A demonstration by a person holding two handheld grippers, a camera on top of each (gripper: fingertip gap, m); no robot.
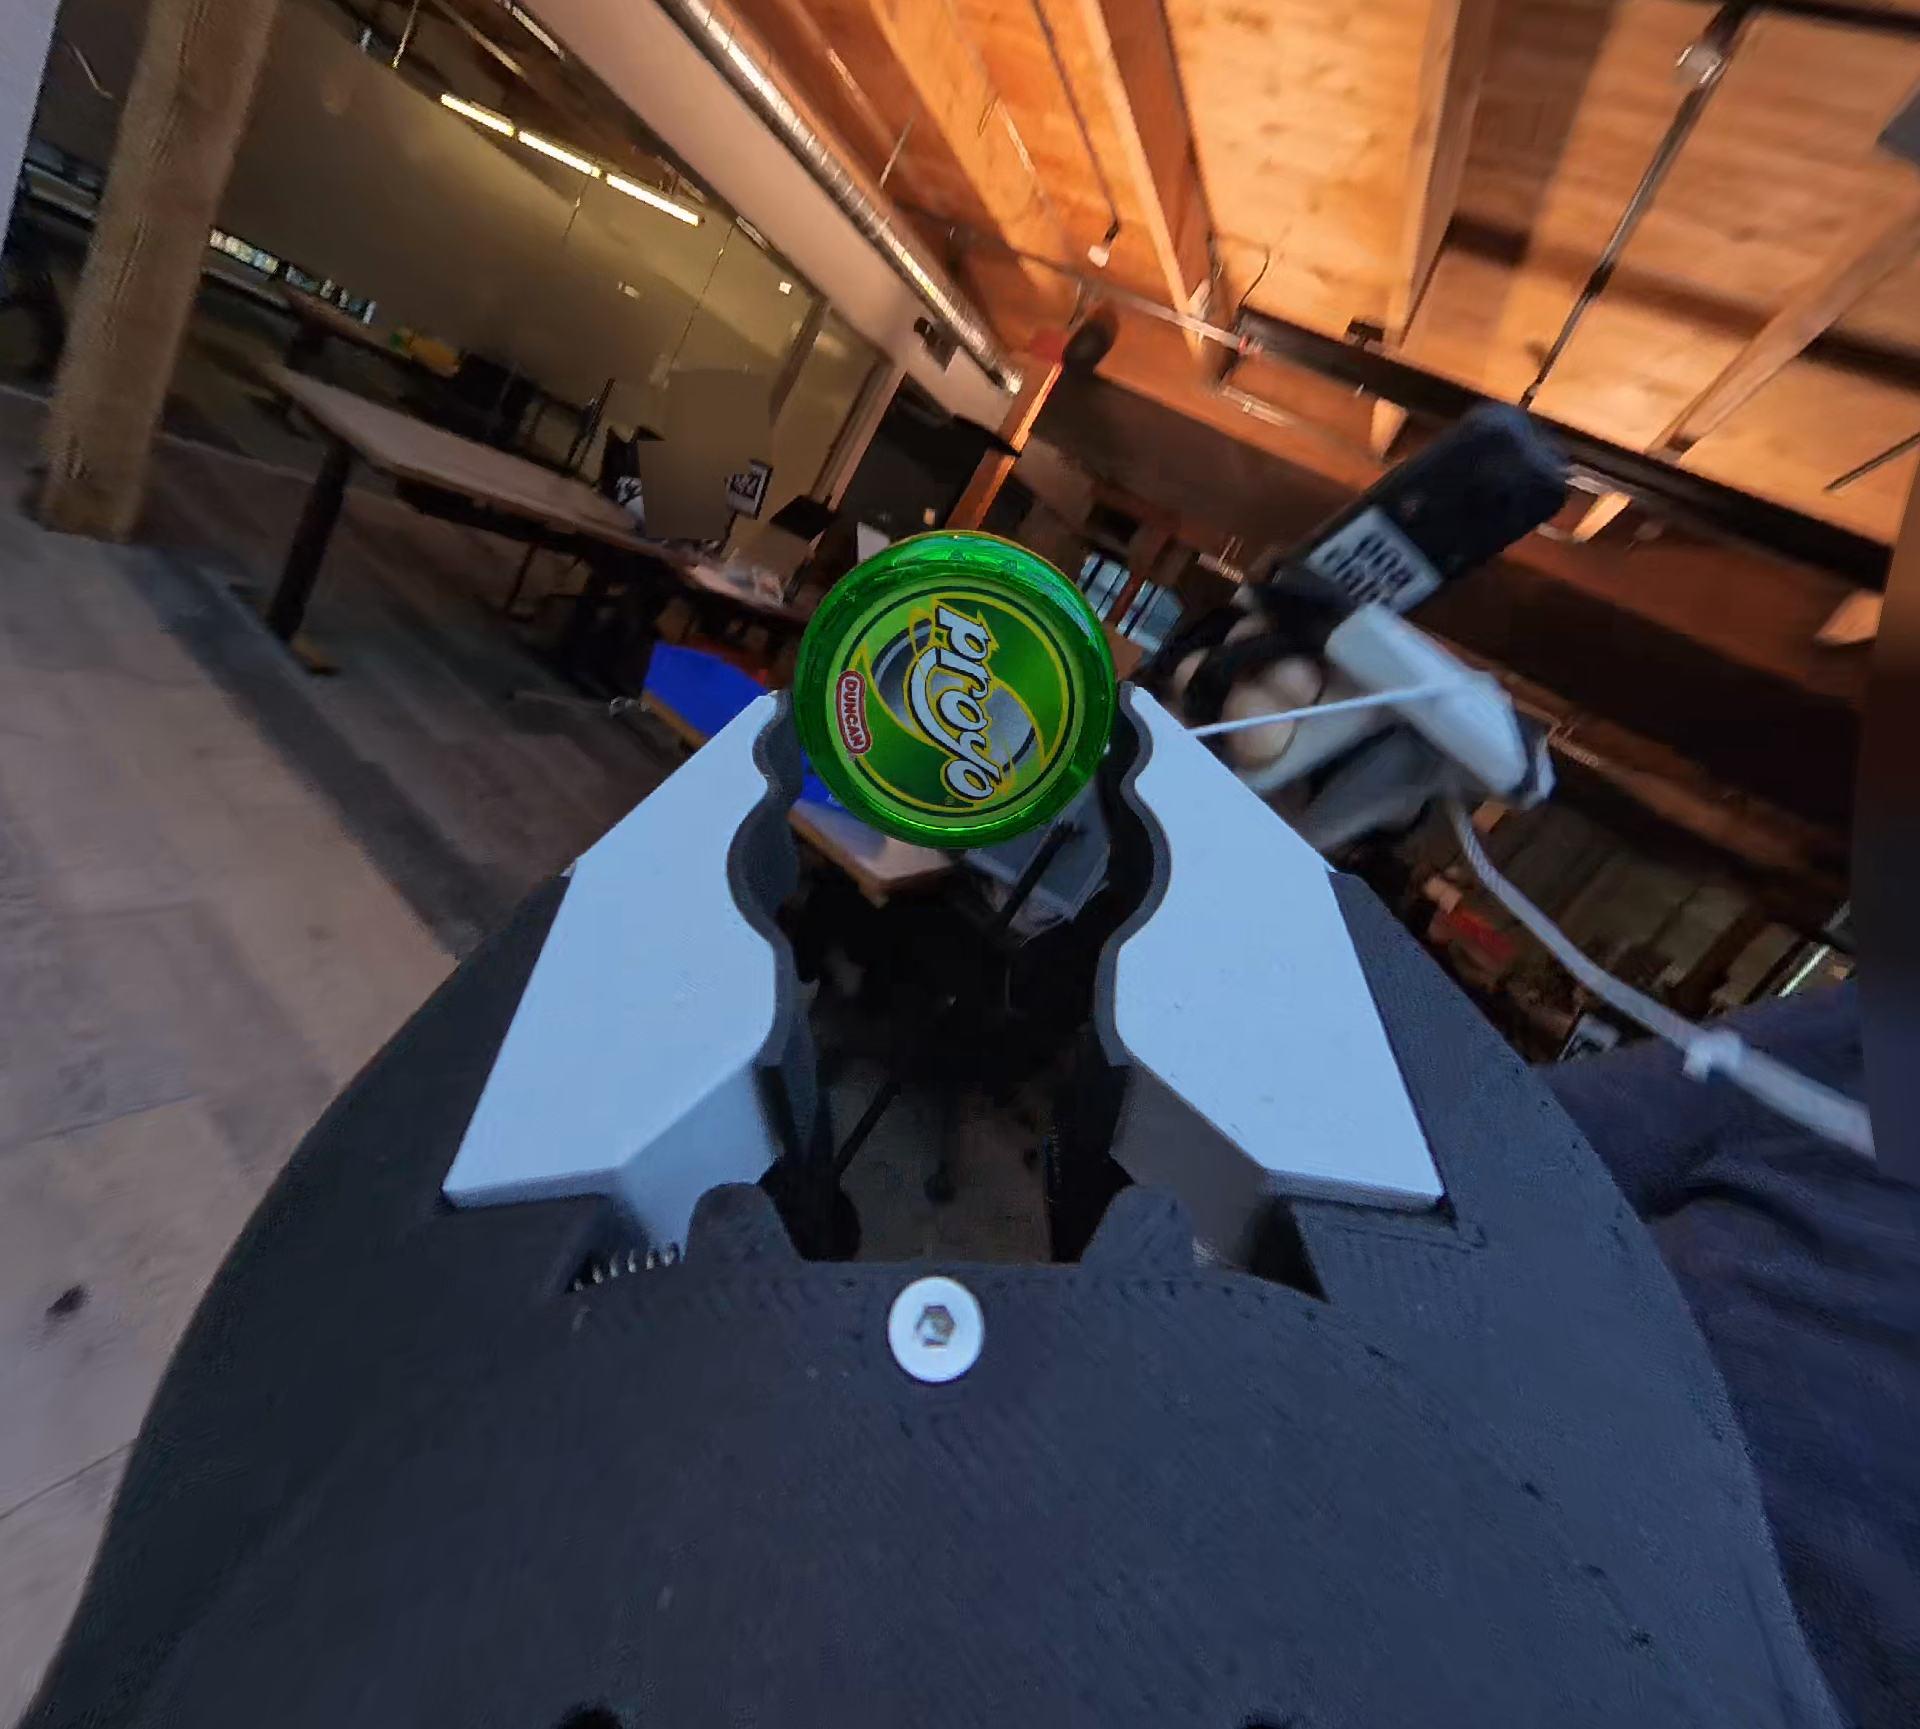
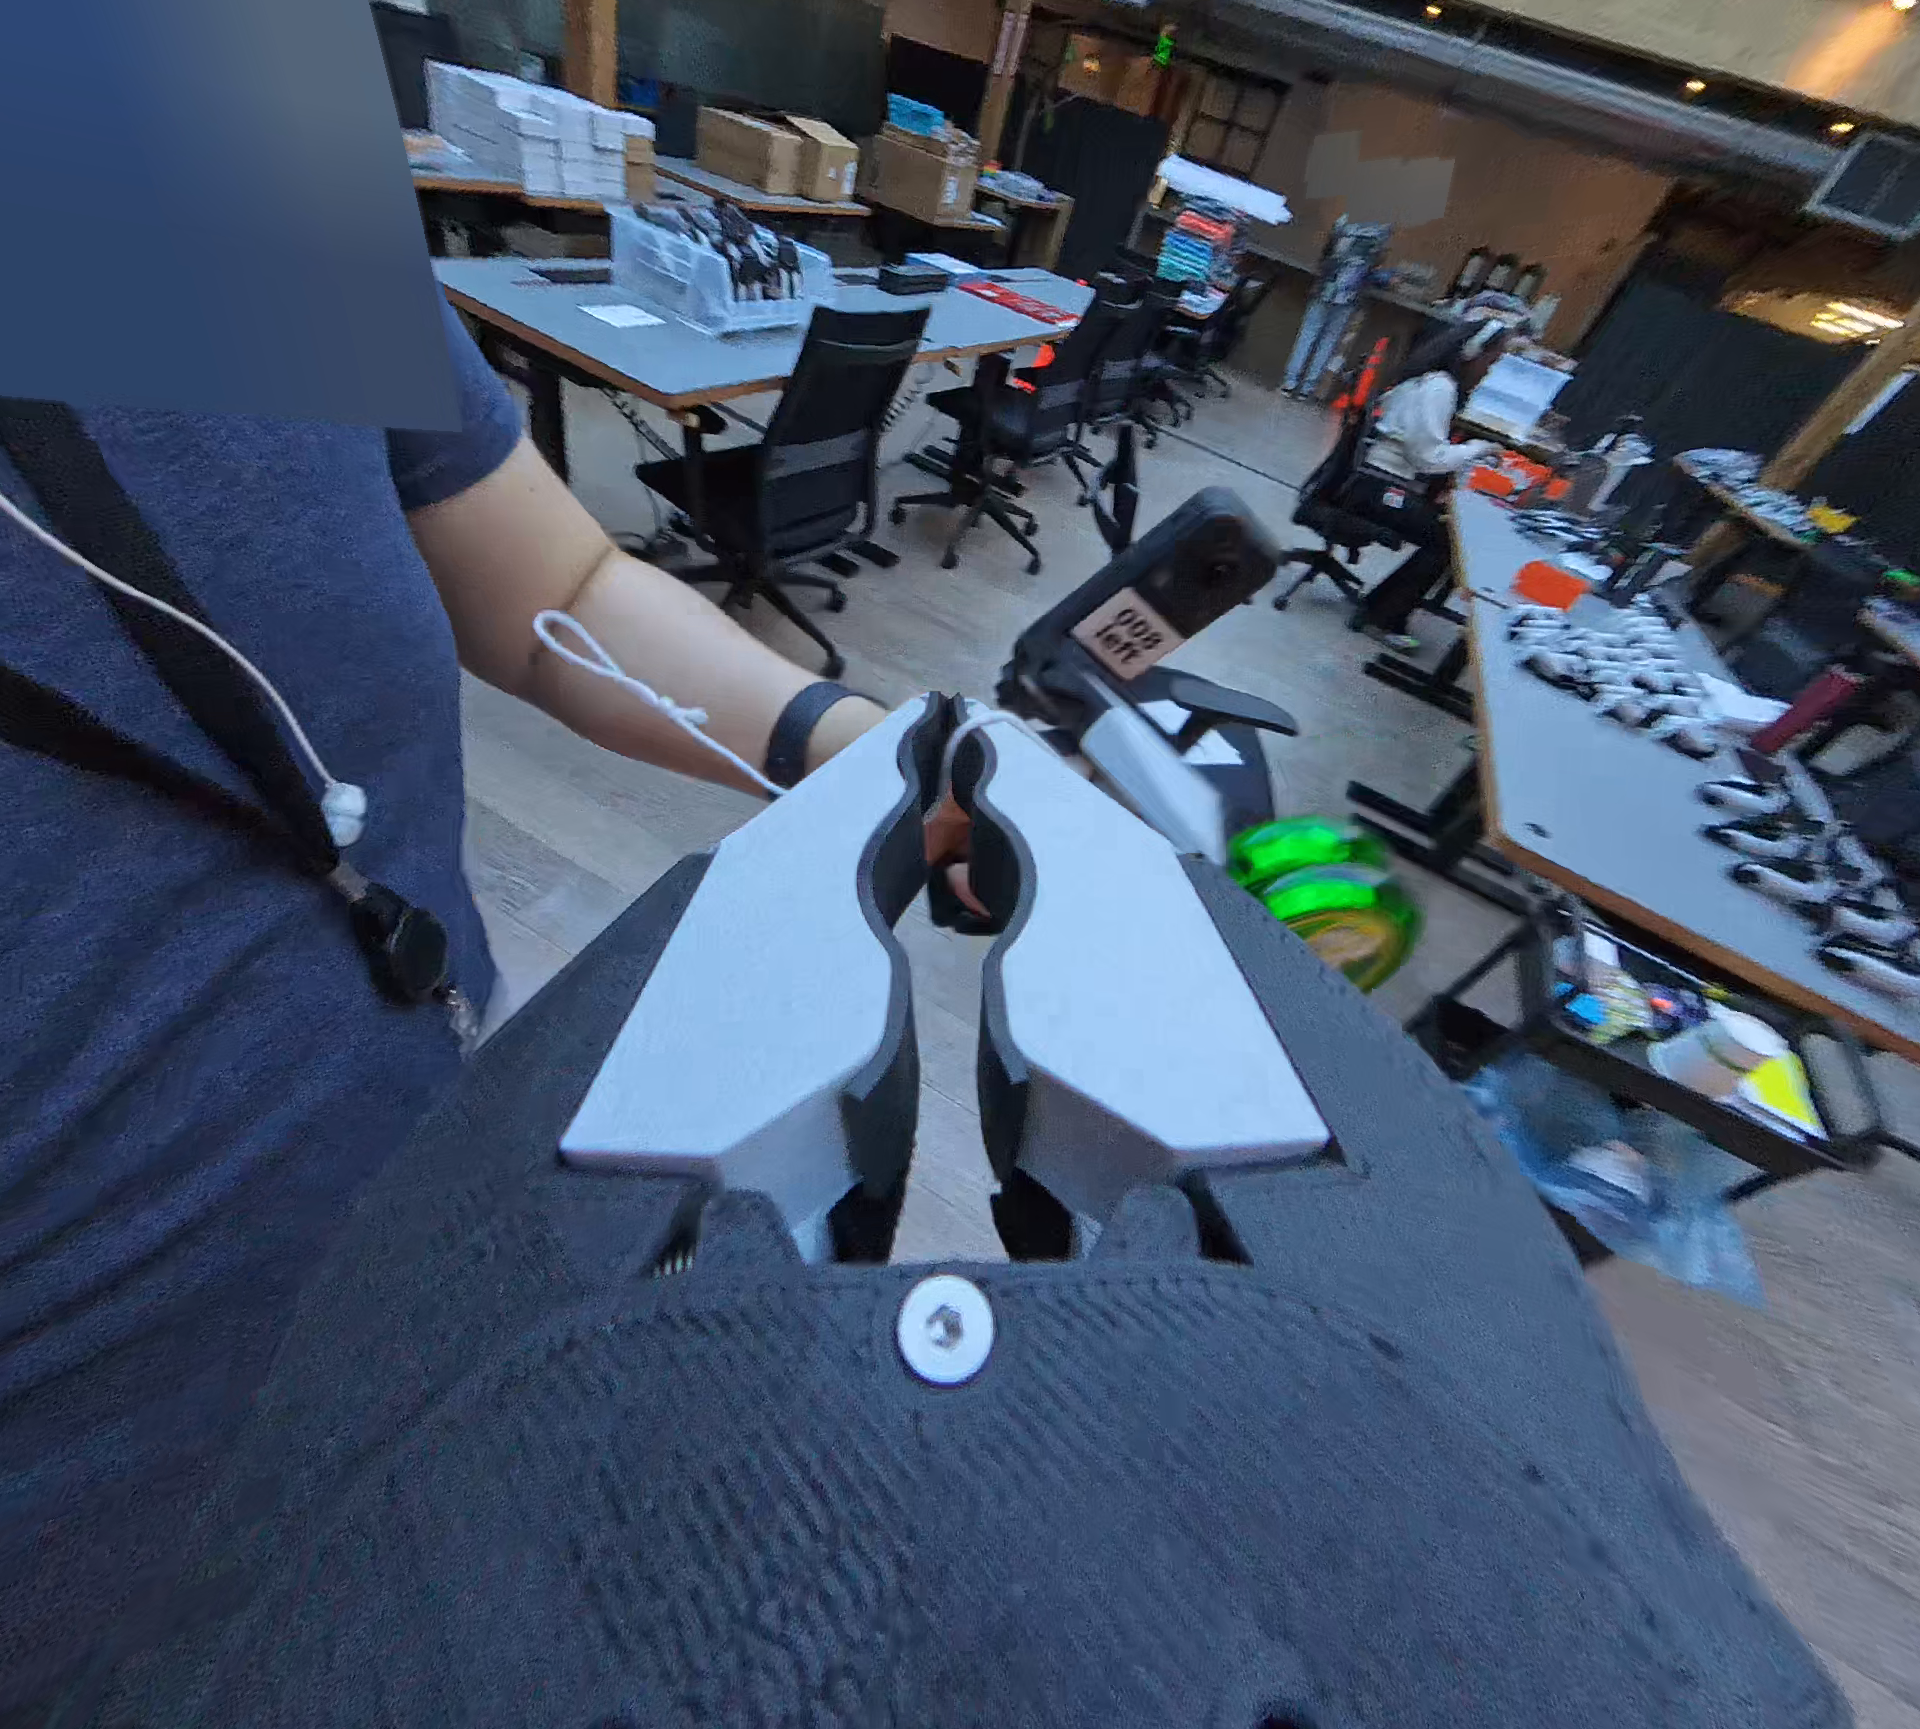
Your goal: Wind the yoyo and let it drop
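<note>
A green yoyo (image 1: 954, 690) with a printed face sits clamped between the tips of my left gripper (image 1: 951, 723), held up in the air. Its white string (image 1: 1309, 711) runs right to my right gripper (image 1: 1496, 734), seen farther off in the left wrist view. In the right wrist view my right gripper (image 2: 954, 729) is shut on the white string (image 2: 977, 723), whose looped end (image 2: 613, 671) hangs left past the person's arm. The yoyo (image 2: 1325, 890) shows there edge-on, blurred, low right, beside the left gripper's body (image 2: 1143, 744).
The person holding the grippers stands close, in a blue shirt (image 2: 156, 848) with a black lanyard. Grey work tables (image 2: 727, 349), black office chairs (image 2: 810, 474) and a table with small parts (image 2: 1662, 744) stand around. A wooden post (image 1: 156, 173) stands at left.
</note>
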